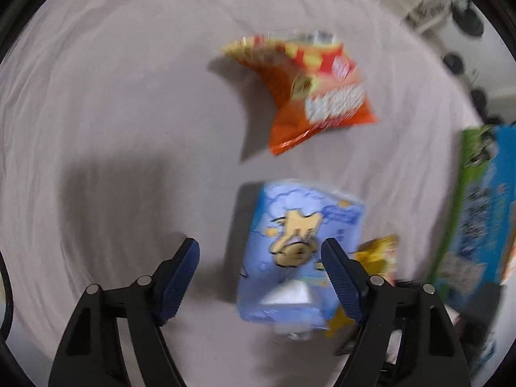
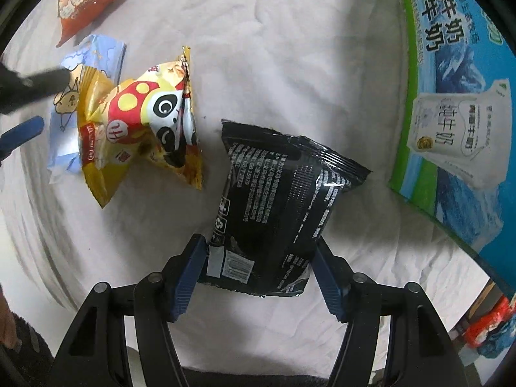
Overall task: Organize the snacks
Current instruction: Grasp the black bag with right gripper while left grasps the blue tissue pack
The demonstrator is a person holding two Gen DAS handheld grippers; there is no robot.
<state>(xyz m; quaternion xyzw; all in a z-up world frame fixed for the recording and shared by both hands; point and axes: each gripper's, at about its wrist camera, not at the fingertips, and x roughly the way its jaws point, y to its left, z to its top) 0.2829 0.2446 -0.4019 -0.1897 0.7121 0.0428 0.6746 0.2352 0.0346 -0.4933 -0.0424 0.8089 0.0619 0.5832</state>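
Note:
In the right wrist view a black snack bag (image 2: 277, 206) lies on the white sheet, its near end between the blue pads of my right gripper (image 2: 259, 258); both pads touch the bag's sides. A yellow panda bag (image 2: 145, 129) lies to its left, partly over a pale blue bag (image 2: 87, 64). An orange bag (image 2: 87, 0) sits far left. In the blurred left wrist view my left gripper (image 1: 259, 258) hangs open over the pale blue bag (image 1: 296, 248), with the orange bag (image 1: 306, 93) beyond it.
A large green and blue milk carton box (image 2: 458, 103) stands at the right, also seen as the box (image 1: 477, 213) in the left wrist view. White wrinkled sheet (image 2: 290, 48) covers the surface. A red and blue packet (image 2: 487, 325) lies low right.

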